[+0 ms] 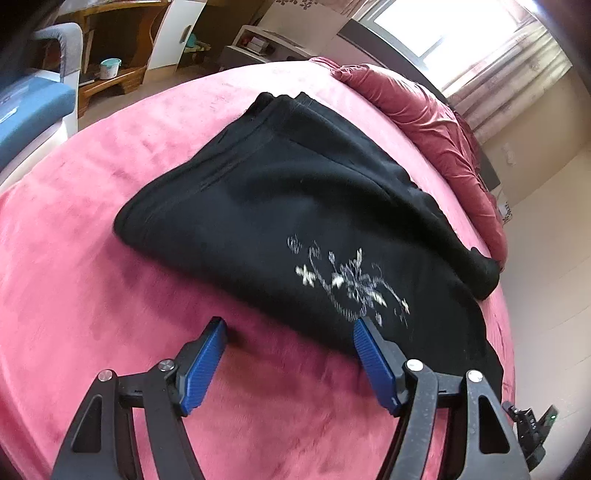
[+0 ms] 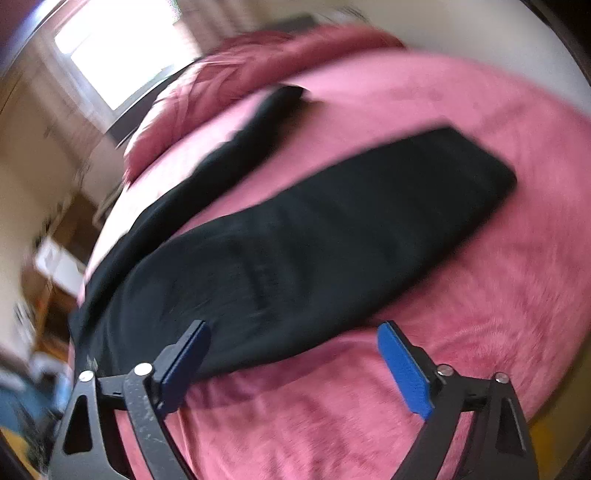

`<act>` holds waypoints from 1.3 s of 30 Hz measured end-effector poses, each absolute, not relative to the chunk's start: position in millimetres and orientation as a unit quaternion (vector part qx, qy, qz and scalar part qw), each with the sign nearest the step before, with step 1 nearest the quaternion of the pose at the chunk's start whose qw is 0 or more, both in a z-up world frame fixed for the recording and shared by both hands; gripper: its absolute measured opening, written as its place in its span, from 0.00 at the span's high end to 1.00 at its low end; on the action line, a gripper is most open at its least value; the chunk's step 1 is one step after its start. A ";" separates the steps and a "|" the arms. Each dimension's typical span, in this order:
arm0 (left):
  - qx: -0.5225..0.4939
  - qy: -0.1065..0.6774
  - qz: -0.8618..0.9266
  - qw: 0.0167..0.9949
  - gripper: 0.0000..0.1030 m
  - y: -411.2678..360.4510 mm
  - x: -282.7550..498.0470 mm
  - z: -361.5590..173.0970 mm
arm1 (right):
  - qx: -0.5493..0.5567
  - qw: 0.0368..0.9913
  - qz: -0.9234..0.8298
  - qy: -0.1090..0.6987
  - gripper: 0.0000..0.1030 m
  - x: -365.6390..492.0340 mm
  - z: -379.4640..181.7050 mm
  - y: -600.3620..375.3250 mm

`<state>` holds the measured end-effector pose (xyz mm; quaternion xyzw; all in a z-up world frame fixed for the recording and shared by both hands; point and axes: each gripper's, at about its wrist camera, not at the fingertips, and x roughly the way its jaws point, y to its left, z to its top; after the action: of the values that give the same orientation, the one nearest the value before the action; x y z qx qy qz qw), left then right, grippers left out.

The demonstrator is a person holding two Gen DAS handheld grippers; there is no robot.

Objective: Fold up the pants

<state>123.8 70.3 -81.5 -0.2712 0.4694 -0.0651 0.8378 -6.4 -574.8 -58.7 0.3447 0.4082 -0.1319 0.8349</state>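
Black pants (image 1: 280, 206) with a white flower pattern (image 1: 351, 280) lie spread on a pink bed cover (image 1: 92, 258). In the left wrist view my left gripper (image 1: 290, 326) stands open just above the near edge of the pants, with nothing between its blue pads. The right wrist view is blurred. There the pants (image 2: 314, 236) lie with one leg stretched to the right and a second leg (image 2: 236, 147) running away behind it. My right gripper (image 2: 291, 332) is open over the near hem of the leg, its left pad above the cloth, and grips nothing.
A dark red pillow or quilt (image 1: 424, 110) lies along the far side of the bed. Wooden shelves (image 1: 110, 55), a blue and white seat (image 1: 33, 107) and a bright window (image 1: 443, 26) stand beyond the bed. The bed edge drops to a pale floor (image 1: 546, 277) on the right.
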 end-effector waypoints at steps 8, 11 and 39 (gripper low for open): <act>-0.320 0.445 -0.061 0.834 0.38 84.2 136.8 -93.5 | 0.498 0.783 -0.132 0.350 0.20 -11.8 -104.3 -629.7; -0.329 0.443 -0.051 0.832 0.49 92.6 136.4 -97.4 | 0.503 0.789 -0.125 0.329 0.32 -6.5 -105.2 -635.1; -0.340 0.384 -0.065 0.856 0.94 130.6 120.5 -41.6 | 0.445 0.819 -0.123 0.340 0.92 -7.7 -67.7 -634.6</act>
<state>120.5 130.6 -41.6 -0.3405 0.3838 -0.0651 0.8559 -7.7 -634.6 -67.7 0.4453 0.3400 -0.1228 0.8192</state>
